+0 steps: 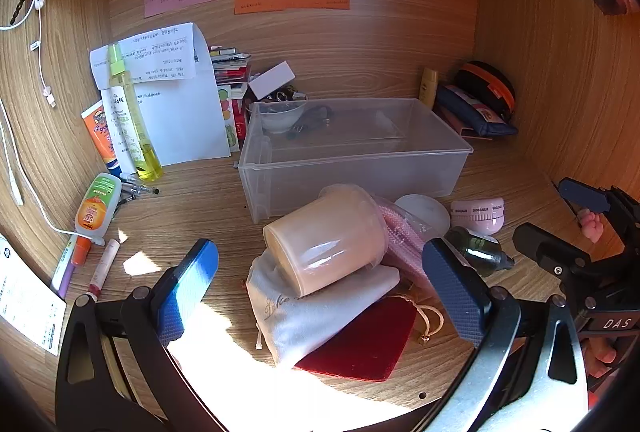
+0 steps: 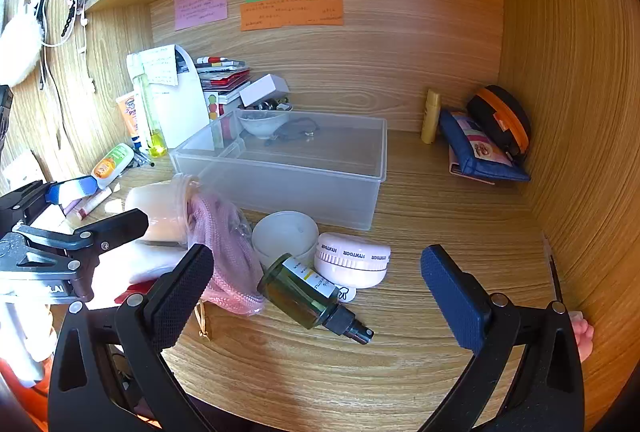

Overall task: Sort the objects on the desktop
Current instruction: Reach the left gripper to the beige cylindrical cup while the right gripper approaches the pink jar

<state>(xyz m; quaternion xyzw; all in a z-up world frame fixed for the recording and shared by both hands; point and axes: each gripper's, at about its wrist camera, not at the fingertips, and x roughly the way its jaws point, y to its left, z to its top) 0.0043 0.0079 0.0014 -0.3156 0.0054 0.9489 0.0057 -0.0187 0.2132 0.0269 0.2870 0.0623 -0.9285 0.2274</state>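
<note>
A clear plastic bin (image 1: 440, 168) (image 2: 344, 200) sits on the wooden desk, holding nothing that I can see. In front of it lies a heap: a cream jar (image 1: 326, 238) (image 2: 160, 212) on its side, a white pouch (image 1: 304, 320), a red pouch (image 1: 368, 344), a pink mesh bag (image 2: 228, 252), a white lid (image 2: 284, 232), a pink round case (image 1: 478, 214) (image 2: 354, 260) and a green spray bottle (image 1: 480, 250) (image 2: 308, 292). My left gripper (image 1: 320, 288) is open around the jar and pouches. My right gripper (image 2: 316, 300) is open, with the spray bottle between its fingers.
Bottles and tubes (image 1: 128, 120) stand at the left by papers (image 1: 180, 104). A lip balm (image 1: 104, 264) and pens lie at the front left. A bowl (image 1: 280, 116) and books sit behind the bin. A blue pouch (image 2: 480, 148) and black-orange case (image 2: 504, 120) lean at the right wall.
</note>
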